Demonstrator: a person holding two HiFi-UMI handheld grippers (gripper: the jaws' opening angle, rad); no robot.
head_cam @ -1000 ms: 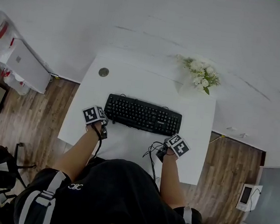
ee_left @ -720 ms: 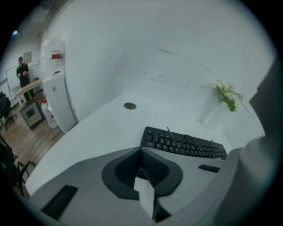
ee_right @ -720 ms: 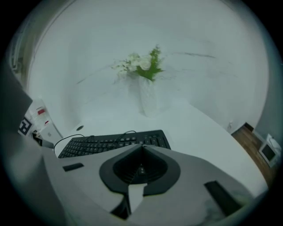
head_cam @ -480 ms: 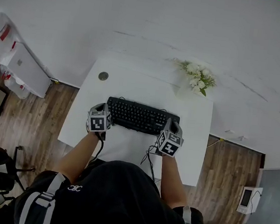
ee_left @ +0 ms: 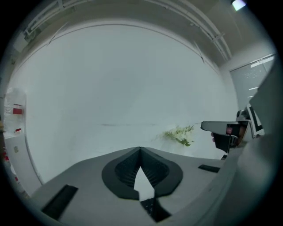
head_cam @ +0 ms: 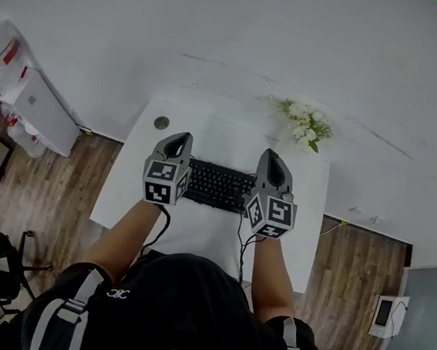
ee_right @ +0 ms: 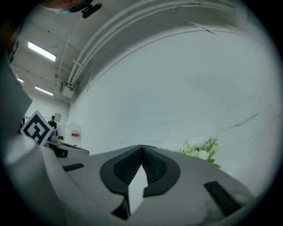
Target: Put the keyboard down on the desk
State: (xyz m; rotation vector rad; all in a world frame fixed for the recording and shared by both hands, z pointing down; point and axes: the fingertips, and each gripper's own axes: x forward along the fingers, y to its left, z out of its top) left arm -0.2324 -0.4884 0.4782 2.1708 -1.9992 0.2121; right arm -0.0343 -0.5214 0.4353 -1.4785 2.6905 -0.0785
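The keyboard [head_cam: 217, 186] lies lengthwise across the desk [head_cam: 196, 234], left gripper [head_cam: 178, 137] over its left end, right gripper [head_cam: 272, 156] over its right (both pinched together, empty).

- Black full-size keyboard [head_cam: 217, 186]: both ends were hidden under the left gripper [head_cam: 179, 137] and the right gripper [head_cam: 272, 156]; only the middle rows showed.
- White rectangular desk [head_cam: 208, 132]: its near edge was covered by the person's black-shirted torso [head_cam: 164, 305], itself cut off by the bottom edge.
- Small screened device [head_cam: 385, 305] on the wooden floor: it was too small to identify.
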